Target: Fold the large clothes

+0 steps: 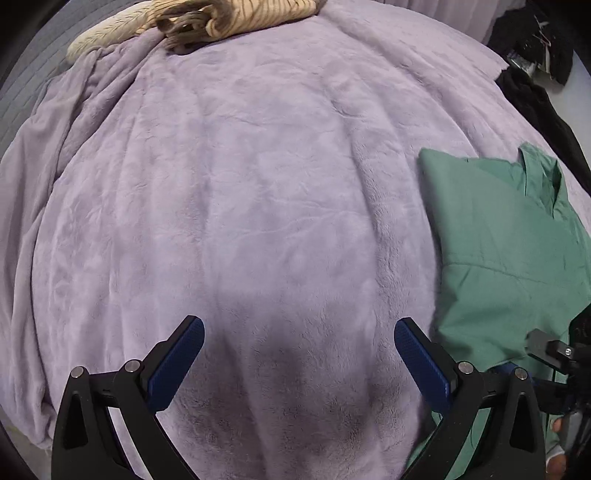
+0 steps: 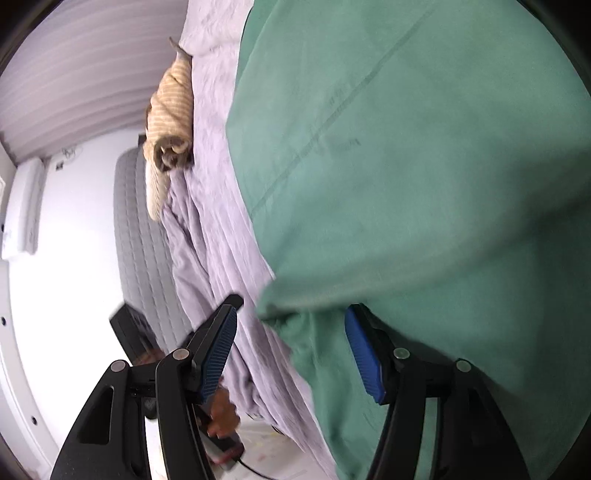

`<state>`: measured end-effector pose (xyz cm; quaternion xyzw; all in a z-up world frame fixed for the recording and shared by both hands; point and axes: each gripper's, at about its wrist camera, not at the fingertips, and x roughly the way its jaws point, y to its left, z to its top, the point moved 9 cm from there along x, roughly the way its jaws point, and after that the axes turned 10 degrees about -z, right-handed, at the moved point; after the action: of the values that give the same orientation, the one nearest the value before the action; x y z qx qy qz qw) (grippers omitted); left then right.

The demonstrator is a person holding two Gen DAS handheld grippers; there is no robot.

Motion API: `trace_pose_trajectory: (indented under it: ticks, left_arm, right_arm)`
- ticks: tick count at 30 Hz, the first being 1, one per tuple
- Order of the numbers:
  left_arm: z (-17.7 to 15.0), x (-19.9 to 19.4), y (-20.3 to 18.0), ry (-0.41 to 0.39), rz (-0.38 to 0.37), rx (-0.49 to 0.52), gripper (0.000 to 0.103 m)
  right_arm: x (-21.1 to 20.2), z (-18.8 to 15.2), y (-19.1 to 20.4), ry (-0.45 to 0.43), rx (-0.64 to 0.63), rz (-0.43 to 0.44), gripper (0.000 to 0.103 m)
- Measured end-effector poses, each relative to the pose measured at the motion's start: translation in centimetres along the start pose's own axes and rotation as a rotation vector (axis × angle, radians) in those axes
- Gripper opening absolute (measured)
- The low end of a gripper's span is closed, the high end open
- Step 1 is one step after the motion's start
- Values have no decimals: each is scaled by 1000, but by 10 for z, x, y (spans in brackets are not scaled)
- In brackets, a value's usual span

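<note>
A green shirt [image 1: 502, 243] lies partly folded on the lilac blanket [image 1: 240, 184], at the right of the left wrist view, collar at its far end. My left gripper [image 1: 299, 332] is open and empty above bare blanket, left of the shirt. My right gripper [image 2: 291, 325] is open at the near edge of the green shirt [image 2: 424, 166]; a fold of the cloth hangs between its fingers, and its right finger [image 2: 364, 354] lies against or under the cloth. The right wrist view is tilted sideways and blurred.
A striped beige garment [image 1: 229, 18] lies bunched at the blanket's far edge; it also shows in the right wrist view [image 2: 173, 107]. Dark clothes [image 1: 535, 44] hang beyond the far right corner. A grey quilted mattress side [image 2: 140, 236] and white wall lie to the left.
</note>
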<state>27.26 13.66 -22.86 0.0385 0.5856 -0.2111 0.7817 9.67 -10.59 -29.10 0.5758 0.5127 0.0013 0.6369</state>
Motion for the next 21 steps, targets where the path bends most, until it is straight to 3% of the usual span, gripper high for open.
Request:
trace_pose_trajectory:
  ticks: [1, 2, 3, 6, 9, 11, 13, 14, 17, 18, 21]
  left_arm:
    - [3, -2, 1, -11, 0, -8, 103]
    - [3, -4, 0, -20, 1, -10, 103]
    - [3, -3, -2, -24, 3, -4, 103]
    - [-6, 3, -6, -8, 31, 18, 103]
    - [-13, 4, -12, 4, 11, 11, 103]
    - [-11, 3, -24, -6, 3, 21, 103]
    - [-7, 1, -39, -24, -3, 38, 103]
    - [-5, 2, -48, -31, -10, 44, 103]
    - [-10, 13, -78, -26, -17, 87, 103]
    - [-13, 18, -86, -22, -3, 110, 103]
    - [-28, 47, -97, 2, 100, 186, 103]
  right_arm:
    - [8, 3, 4, 3, -3, 4, 54]
    - [19, 3, 6, 19, 3, 26, 36]
    - [33, 1, 11, 51, 20, 48, 3]
    - [71, -23, 10, 112, 31, -13, 3]
    - [71, -28, 4, 95, -29, -75, 3]
    - [64, -36, 8, 157, -92, -127, 16]
    - [45, -48, 17, 206, -219, -174, 44]
    - [31, -48, 20, 185, -269, -193, 46]
    - [-37, -16, 17, -23, -395, -327, 47]
    - [-67, 4, 9, -115, -404, -390, 47]
    - [-130, 52, -22, -269, -377, -536, 47]
